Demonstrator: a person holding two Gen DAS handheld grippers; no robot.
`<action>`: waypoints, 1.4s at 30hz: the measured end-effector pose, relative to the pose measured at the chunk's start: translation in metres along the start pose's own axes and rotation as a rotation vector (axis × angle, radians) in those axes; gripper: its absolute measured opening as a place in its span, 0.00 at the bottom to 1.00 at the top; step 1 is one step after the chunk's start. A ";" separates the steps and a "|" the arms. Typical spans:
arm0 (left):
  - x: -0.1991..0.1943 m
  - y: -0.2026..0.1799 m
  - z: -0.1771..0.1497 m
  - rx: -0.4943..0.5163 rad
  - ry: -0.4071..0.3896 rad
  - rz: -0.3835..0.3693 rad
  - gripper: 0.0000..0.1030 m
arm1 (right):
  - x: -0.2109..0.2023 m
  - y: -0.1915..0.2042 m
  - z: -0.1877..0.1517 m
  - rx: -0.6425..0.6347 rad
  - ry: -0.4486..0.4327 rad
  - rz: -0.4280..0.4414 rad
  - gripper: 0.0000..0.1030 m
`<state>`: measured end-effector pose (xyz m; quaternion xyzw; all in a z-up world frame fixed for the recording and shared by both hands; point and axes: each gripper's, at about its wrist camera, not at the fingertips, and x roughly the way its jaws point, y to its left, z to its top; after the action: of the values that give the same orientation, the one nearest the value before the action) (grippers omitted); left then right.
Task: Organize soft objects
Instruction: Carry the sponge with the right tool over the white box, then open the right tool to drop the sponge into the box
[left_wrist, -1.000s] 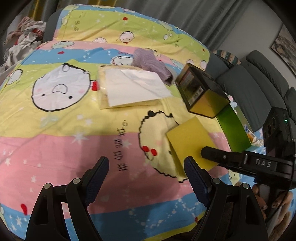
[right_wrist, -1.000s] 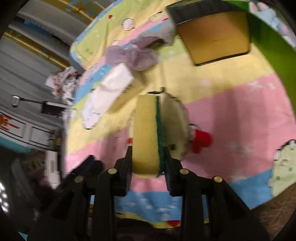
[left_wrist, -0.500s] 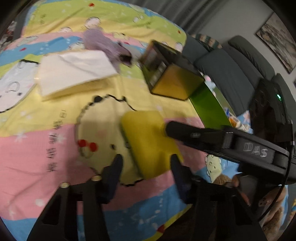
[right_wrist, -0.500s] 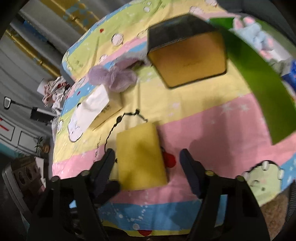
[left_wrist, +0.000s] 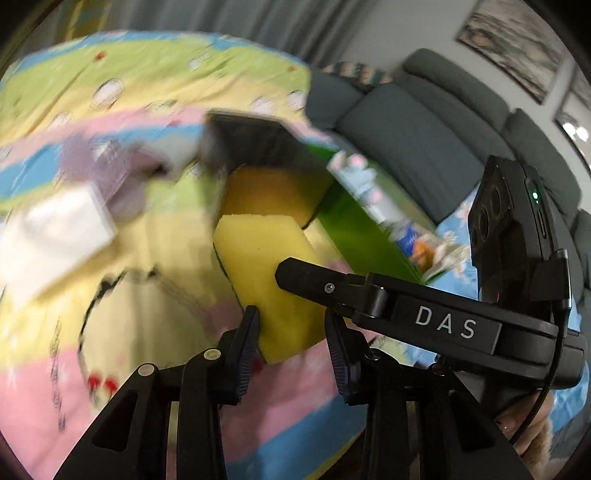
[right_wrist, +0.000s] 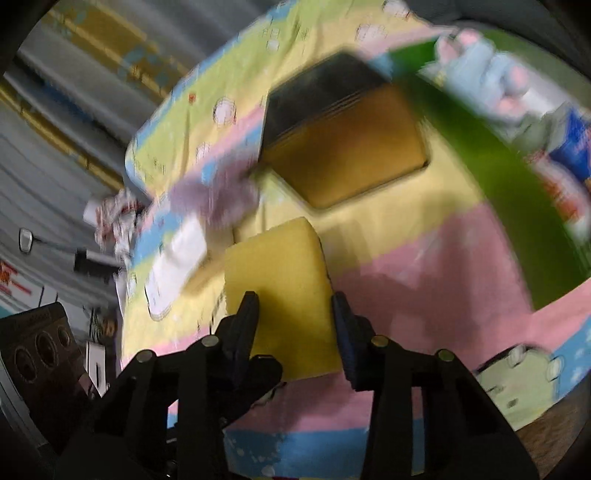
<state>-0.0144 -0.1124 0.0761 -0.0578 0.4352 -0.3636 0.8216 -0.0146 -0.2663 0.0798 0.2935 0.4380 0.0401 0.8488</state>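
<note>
Both the left gripper (left_wrist: 291, 334) and right gripper (right_wrist: 295, 325) are closing narrow jaws around the thick yellow foam sponge (left_wrist: 269, 269) above the pastel cartoon bedspread (left_wrist: 122, 295), apparently mid-pickup; next probably calls for carrying it toward the dark open-topped box (left_wrist: 266, 162).

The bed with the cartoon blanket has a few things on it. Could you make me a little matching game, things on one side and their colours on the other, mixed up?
Things:
1. sponge
2. crumpled cloth
3. open box
4. flat packet

Colours:
A. white
B. dark outside, golden brown inside
C. yellow
D. pale purple

Pairs: 1-C, 2-D, 3-B, 4-A
</note>
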 end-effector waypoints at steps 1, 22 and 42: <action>0.002 -0.009 0.009 0.029 -0.016 -0.015 0.35 | -0.009 -0.003 0.007 0.009 -0.031 -0.005 0.38; 0.110 -0.097 0.095 0.161 0.036 -0.230 0.35 | -0.077 -0.109 0.084 0.243 -0.328 -0.137 0.33; 0.049 -0.071 0.077 0.120 -0.024 -0.135 0.76 | -0.114 -0.084 0.060 0.190 -0.412 -0.279 0.87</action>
<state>0.0224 -0.2127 0.1194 -0.0422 0.3979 -0.4429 0.8023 -0.0545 -0.4006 0.1433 0.3108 0.2940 -0.1793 0.8859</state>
